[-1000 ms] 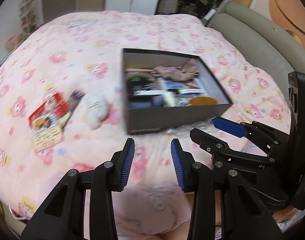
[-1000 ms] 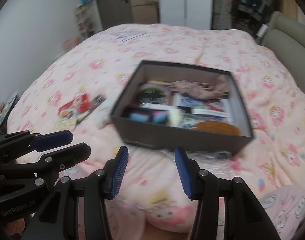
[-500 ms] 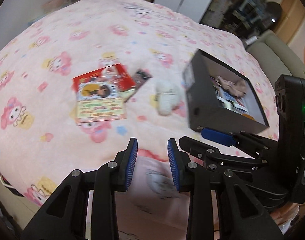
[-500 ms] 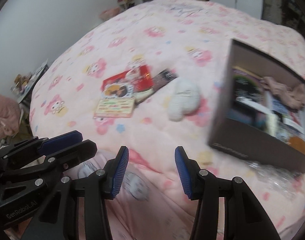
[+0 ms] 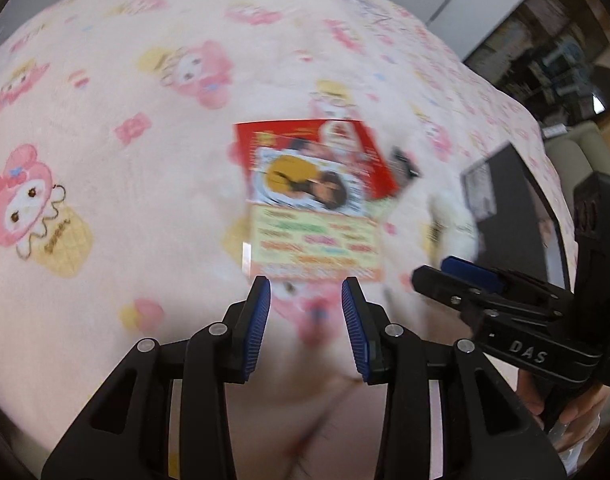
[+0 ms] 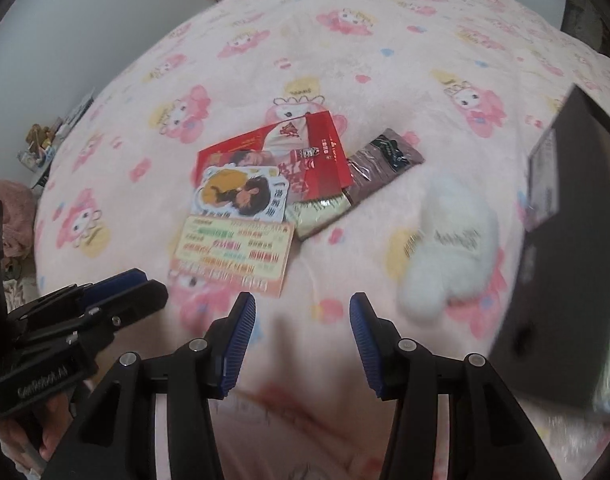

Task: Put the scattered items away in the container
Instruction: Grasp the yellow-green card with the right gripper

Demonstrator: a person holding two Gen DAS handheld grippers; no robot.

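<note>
Left wrist view: the left gripper [image 5: 305, 300] has its blue-padded fingers [image 5: 257, 320] apart with nothing between them, having just been opening a little, and they point down at the near edge of a yellow-green printed card [image 5: 317, 246] that lies flat on the pink cartoon-print duvet [image 5: 105, 160]. Above that card sits a sticker sheet with a cartoon figure [image 5: 305, 184], overlapping a red envelope [image 5: 337, 140]; motion blur makes the exact stacking order hard to read here. In the right wrist view the right gripper [image 6: 301, 316] also has its fingers [image 6: 239, 336] apart and empty, hovering over bare duvet between the card pile and a white plush toy [image 6: 449, 252]. A dark foil sachet [image 6: 385, 164] pokes out from under the red envelope, with a pale green packet [image 6: 321, 216] beneath the pile's right edge. The black box [image 6: 565, 260], the container, stands at the far right, just beside the plush toy. The likely trouble is the thin card: it lies flush on soft bedding, so closing fingers could pinch duvet fabric instead of paper, or skid the card away. Because the flat items overlap, lifting one may drag or scatter the others, and a loose hold could drop it short of the box.
</note>
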